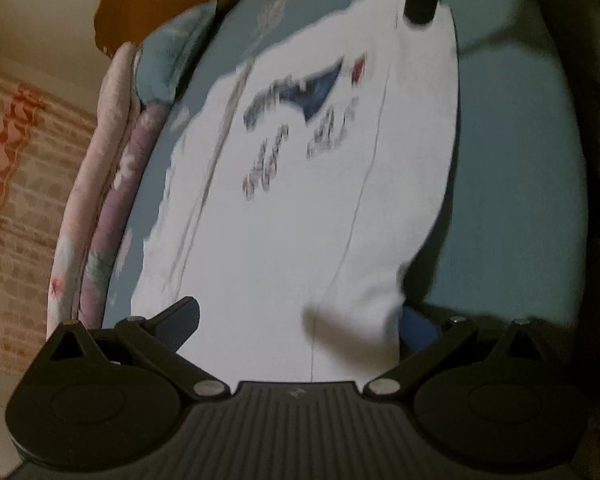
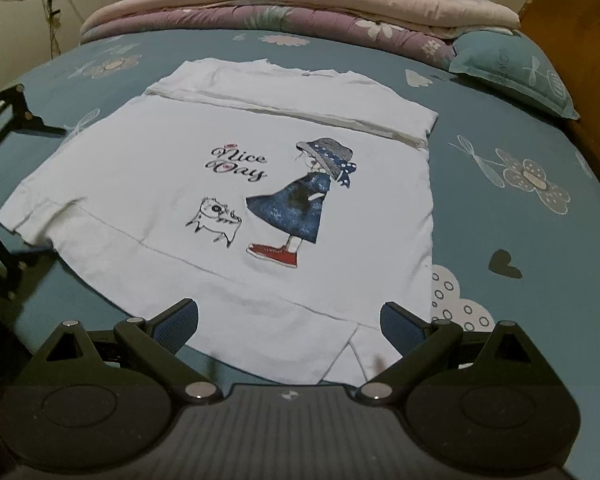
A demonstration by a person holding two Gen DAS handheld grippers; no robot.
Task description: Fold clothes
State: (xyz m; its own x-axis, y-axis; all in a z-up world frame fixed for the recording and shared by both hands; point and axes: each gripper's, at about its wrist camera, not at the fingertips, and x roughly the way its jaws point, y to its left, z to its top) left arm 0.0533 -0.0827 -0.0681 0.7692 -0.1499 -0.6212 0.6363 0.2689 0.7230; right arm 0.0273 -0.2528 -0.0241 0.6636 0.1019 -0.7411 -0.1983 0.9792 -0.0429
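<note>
While the white T-shirt (image 2: 236, 200) lies print-up on the bed (image 2: 520, 220), one side already folded in along its far edge, the right gripper (image 2: 290, 326) hovers over its near hem with jaws spread wide. From the left wrist view, blurred, the left gripper (image 1: 300, 328) also has its jaws spread, white cloth lying between the fingers; whether they touch it cannot be told. Folded quilts (image 2: 300, 4) and a pillow (image 2: 512, 68) sit along the bed's far side.
</note>
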